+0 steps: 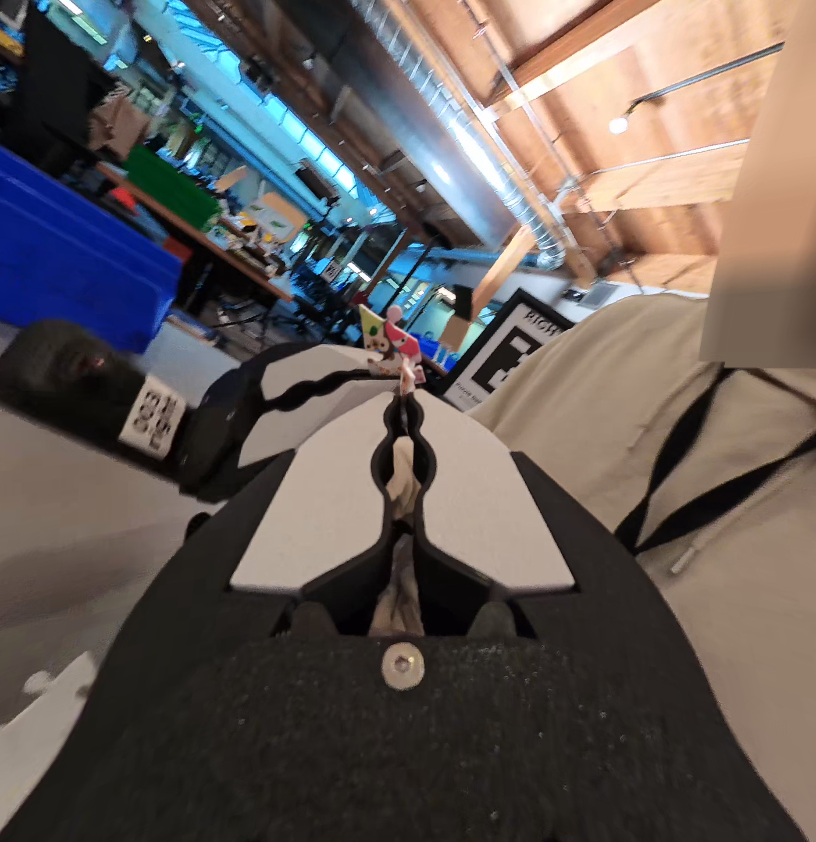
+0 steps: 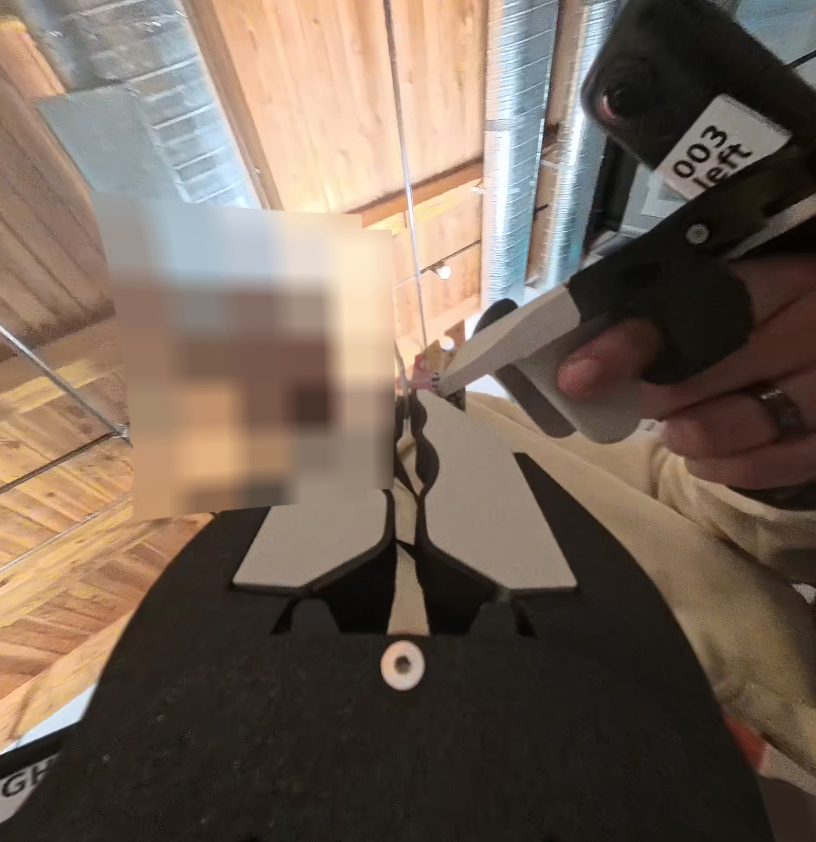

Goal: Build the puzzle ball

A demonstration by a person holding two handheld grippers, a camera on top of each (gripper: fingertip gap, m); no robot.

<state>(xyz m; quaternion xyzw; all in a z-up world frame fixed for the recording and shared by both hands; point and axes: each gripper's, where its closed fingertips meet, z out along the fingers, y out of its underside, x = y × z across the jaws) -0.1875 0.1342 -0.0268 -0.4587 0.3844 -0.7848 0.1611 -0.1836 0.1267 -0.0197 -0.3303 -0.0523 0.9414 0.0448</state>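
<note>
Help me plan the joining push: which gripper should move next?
Left, probably: the left gripper pinches a small piece right beside the coloured piece that the right gripper holds; a short push could join them.

Readable writing stands in four places, and none of it is repeated here. In the left wrist view a white label (image 1: 153, 423) with black digits and a short word sits on the black camera housing (image 1: 73, 378) of the right gripper (image 1: 384, 370). Beyond it, a black-and-white marker board (image 1: 506, 360) carries capital letters above its square pattern and fine print, too small to read, below. In the right wrist view a similar white sticker (image 2: 715, 152) sits on the left gripper (image 2: 442, 380), and a white strip (image 2: 21, 455) with black capitals is cut off by the lower left edge
</note>
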